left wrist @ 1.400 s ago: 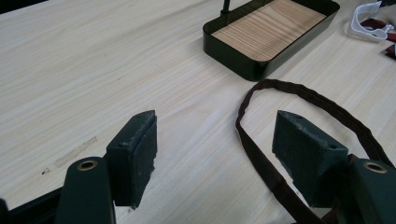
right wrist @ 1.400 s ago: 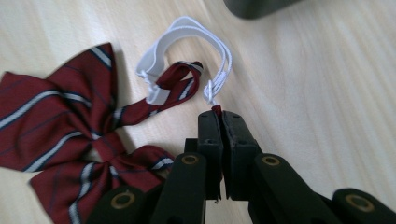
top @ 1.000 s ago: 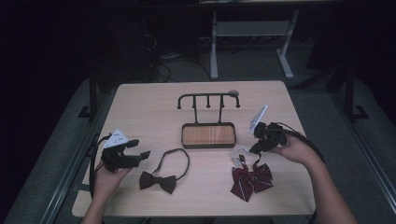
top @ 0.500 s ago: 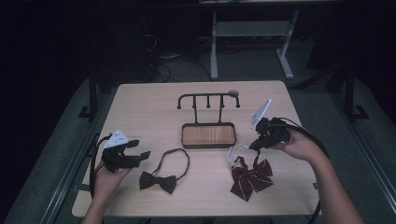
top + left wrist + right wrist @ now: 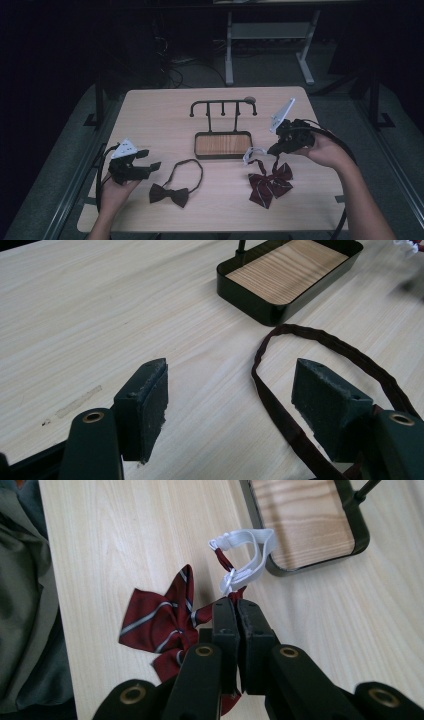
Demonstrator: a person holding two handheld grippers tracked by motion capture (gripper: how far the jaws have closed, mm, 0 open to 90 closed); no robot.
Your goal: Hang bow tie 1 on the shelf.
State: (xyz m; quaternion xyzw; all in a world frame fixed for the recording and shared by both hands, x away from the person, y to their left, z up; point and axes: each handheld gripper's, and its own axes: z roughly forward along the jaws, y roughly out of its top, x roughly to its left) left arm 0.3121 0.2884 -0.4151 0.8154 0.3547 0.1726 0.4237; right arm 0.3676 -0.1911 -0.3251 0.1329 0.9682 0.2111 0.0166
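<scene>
Jaws pressed together, the right gripper (image 5: 236, 611) clamps the strap of the striped maroon bow tie (image 5: 269, 181) at the table's (image 5: 150, 115) right front; its white elastic loop (image 5: 246, 555) reaches toward the tray. The left gripper (image 5: 231, 385) has its jaws spread wide, empty, above the dark brown bow tie's (image 5: 171, 193) neck band. There are two bow ties and one black hook stand (image 5: 223, 106) with a wood-bottomed tray (image 5: 223, 145) at the table's centre.
</scene>
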